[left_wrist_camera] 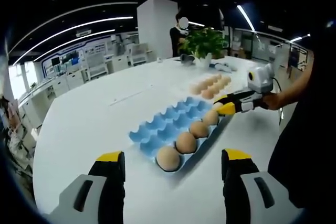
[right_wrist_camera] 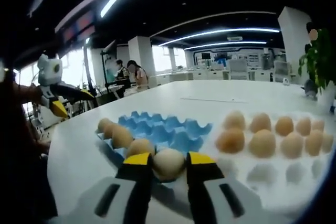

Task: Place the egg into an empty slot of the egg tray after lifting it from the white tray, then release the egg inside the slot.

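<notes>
In the right gripper view, the right gripper (right_wrist_camera: 169, 165) rises from the bottom centre with its jaws closed on a pale egg (right_wrist_camera: 168, 163), held just at the near edge of the blue egg tray (right_wrist_camera: 181, 136). The egg sits level with the row of eggs already lined along the tray's near side, which suggests it is being brought to the next vacant slot in that row. To the right of the frame lies the white tray (right_wrist_camera: 273, 174), with eggs in its far rows and bare hollows nearer the camera.

In the left gripper view, the left gripper (left_wrist_camera: 172, 166) stands at the bottom of the frame with its jaws wide apart and holding nothing, kept back from the egg tray (left_wrist_camera: 163, 124), probably to leave room. The right gripper (left_wrist_camera: 227, 104) comes in from the right, its yellow tips at the far end of the egg row. Whether the egg already rests in its slot cannot be told. The bench (left_wrist_camera: 94, 114) is white.
</notes>
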Motion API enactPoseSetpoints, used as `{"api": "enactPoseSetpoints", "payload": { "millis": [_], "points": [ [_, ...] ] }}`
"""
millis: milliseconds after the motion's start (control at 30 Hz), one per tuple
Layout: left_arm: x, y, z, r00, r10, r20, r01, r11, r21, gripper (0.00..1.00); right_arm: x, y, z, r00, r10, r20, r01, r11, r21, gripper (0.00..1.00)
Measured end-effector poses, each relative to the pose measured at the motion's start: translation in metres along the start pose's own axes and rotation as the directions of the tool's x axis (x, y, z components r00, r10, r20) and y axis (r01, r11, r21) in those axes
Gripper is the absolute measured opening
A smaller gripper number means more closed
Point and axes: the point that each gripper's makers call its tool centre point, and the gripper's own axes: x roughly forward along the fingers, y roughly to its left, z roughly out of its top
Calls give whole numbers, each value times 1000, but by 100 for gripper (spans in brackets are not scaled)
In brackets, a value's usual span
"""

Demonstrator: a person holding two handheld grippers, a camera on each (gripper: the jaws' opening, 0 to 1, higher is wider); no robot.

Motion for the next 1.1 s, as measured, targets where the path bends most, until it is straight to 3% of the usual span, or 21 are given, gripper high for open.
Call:
{"api": "enactPoseSetpoints", "payload": {
  "millis": [233, 333, 467, 567, 633, 733, 900, 1100],
  "points": [
    [1, 1, 3, 1000, -1, 9, 1, 1000, 1, 77, -1, 1, 1, 1000, 2, -11, -2, 1000, -4, 26],
    [1, 0, 2, 1000, -2, 6, 2, 1000, 1, 78, -6, 0, 10, 1000, -3, 12, 3, 1000, -9, 27],
    [1, 1, 1, 1000, 2, 6, -2, 1000, 2, 78, -14, -18, 35, 996, -51, 74, 53, 998, -19, 29],
    [1, 0, 2, 1000, 1, 8, -1, 1000, 1, 79, -19, -49, 46, 984, -153, 90, 153, 988, 6, 34],
    [2, 0, 2, 1000, 1, 10, -1, 1000, 0, 79, -19, -64, 44, 977, -199, 70, 199, 980, 11, 36],
    [2, 0, 2, 1000, 3, 11, -3, 1000, -2, 79, -15, -70, 44, 977, -207, 55, 207, 978, 0, 37],
    [0, 2, 3, 1000, 12, 15, -12, 1000, -5, 82, -7, -69, 43, 978, -207, 40, 207, 978, 6, 44],
    [0, 0, 2, 1000, 9, 9, -9, 1000, -3, 82, -2, -66, 38, 980, -198, 10, 198, 980, -15, 45]
  ]
}}
